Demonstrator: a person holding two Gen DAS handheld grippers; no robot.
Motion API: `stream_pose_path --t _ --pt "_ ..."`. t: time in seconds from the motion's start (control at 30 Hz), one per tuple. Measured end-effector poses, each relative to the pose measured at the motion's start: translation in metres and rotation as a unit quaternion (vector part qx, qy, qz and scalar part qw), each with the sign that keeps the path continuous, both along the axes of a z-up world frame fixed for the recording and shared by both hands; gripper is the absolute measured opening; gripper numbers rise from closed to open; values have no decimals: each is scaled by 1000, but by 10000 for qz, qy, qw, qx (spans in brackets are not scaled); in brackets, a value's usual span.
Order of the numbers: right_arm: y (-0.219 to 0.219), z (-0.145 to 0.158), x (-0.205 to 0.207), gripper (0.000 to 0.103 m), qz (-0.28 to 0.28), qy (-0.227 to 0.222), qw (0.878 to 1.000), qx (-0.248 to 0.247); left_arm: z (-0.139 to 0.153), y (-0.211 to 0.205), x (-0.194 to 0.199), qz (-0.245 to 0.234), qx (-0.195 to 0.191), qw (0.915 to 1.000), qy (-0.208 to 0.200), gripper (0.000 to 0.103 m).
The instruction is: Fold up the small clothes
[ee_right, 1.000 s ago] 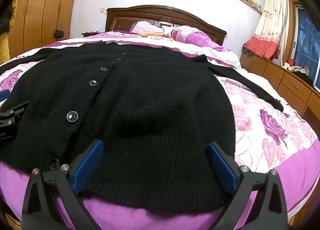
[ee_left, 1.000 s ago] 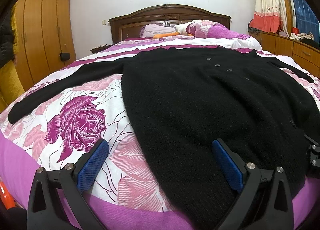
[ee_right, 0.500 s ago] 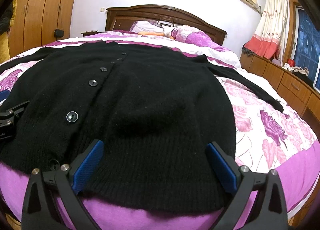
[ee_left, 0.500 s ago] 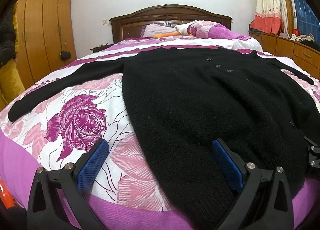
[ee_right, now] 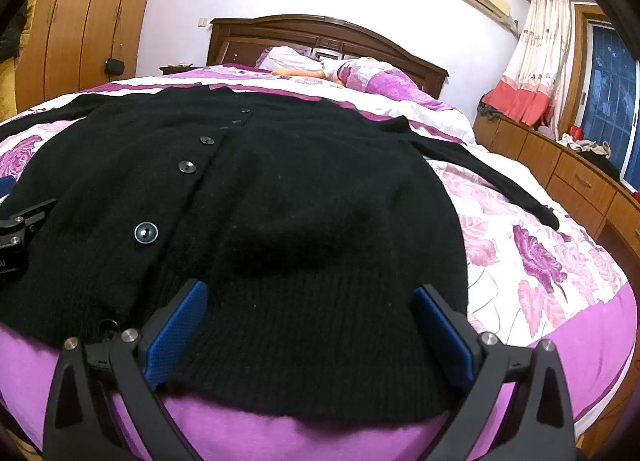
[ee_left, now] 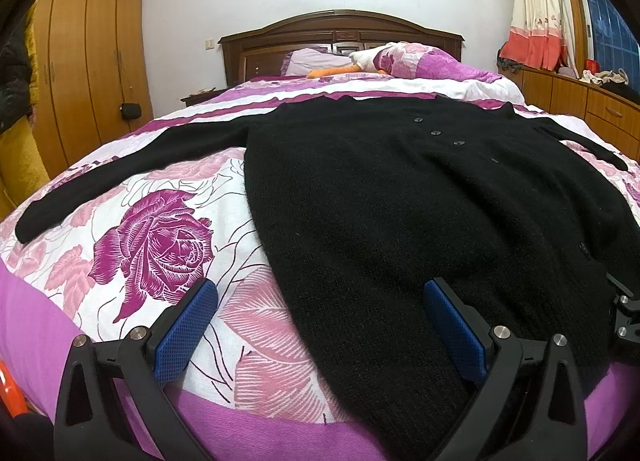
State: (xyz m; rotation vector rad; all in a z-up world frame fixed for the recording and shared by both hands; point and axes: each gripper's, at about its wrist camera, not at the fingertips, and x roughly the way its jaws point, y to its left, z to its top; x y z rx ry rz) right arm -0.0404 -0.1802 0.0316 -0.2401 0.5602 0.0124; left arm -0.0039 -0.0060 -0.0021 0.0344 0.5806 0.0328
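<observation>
Bedroom, bed (ee_left: 132,245) with rose-print cover. Left claw (ee_left: 320,325) released, fingers wide apart, low over the near bed edge, straddling the left hem edge of the black cardigan (ee_left: 400,201): left pad (ee_left: 186,331) over bare cover, right pad (ee_left: 454,329) over knit. Right claw (ee_right: 310,327) also released, both pads over the ribbed hem, right half. Cardigan (ee_right: 300,201) lies flat, front up, buttoned, sleeves spread left and right, collar toward the far headboard (ee_left: 340,31). Pillows (ee_left: 404,61) far end, wardrobe (ee_left: 80,61) left, dresser (ee_right: 568,173) right.
</observation>
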Motion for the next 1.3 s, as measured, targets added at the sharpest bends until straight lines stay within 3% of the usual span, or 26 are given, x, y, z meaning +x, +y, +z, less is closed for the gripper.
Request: stream_pose_path --t 1.0,1.3 --pt "1 0 1 103 32 -33 10000 0 0 -3 0 -17 -44 10000 -18 101" --pt "-10 11 9 103 150 199 9992 313 1 -2 -2 -50 -56 10000 24 101"
